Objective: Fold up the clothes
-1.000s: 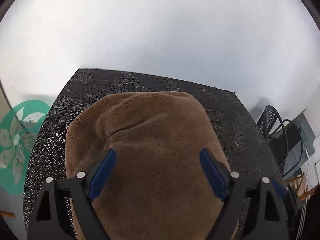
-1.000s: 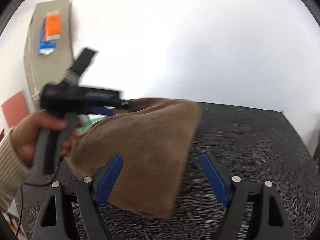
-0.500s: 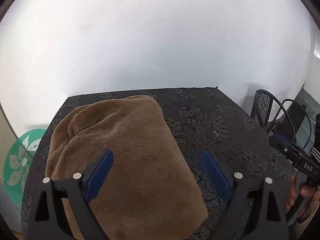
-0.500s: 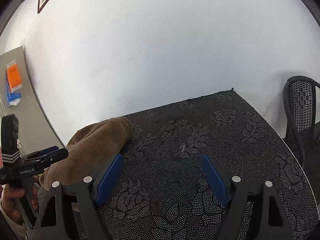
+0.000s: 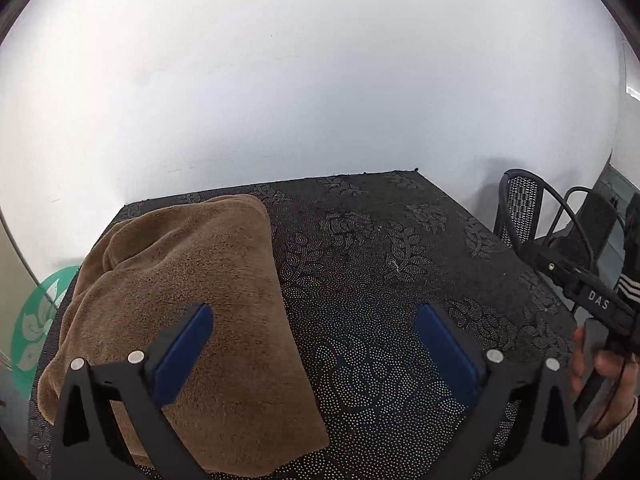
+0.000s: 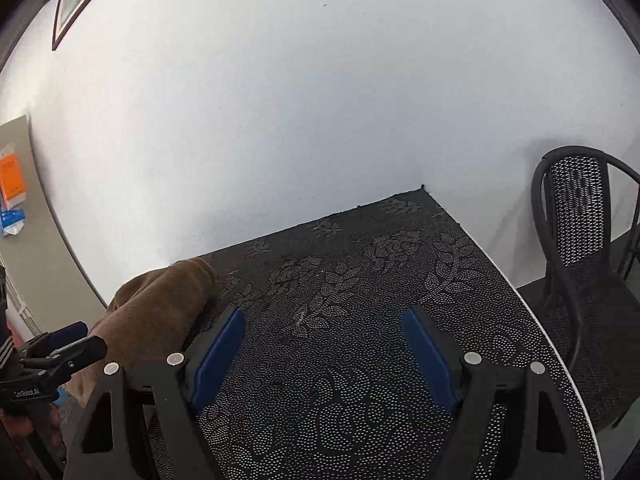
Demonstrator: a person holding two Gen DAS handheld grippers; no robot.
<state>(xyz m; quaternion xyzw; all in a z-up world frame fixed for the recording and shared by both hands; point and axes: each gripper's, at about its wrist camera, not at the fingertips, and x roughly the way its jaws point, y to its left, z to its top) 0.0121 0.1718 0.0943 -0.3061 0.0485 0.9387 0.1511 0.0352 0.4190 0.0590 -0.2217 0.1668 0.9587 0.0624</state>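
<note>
— So, where does the brown garment sit, and is your fold finished?

— It lies as a soft folded bundle along the left edge of the table, reaching almost to the far left corner, on the black patterned cloth. I'd judge the fold done or close to it; the near end looks rounded and a bit loose.

— And your grippers?

— Your left gripper hangs over the near part of the table, its jaws opening wide with nothing clamped; the left finger is over the garment's near right portion, whether it touches I cannot tell. Your right gripper is spread apart and empty, over bare cloth well to the right of the bundle.

— What should you mind now?

— Lift clear without snagging the pile. If you tidy it, press the top flat and square the near edge with the table's edge rather than pinching again. Keep away from the black chair off the right edge.
</note>
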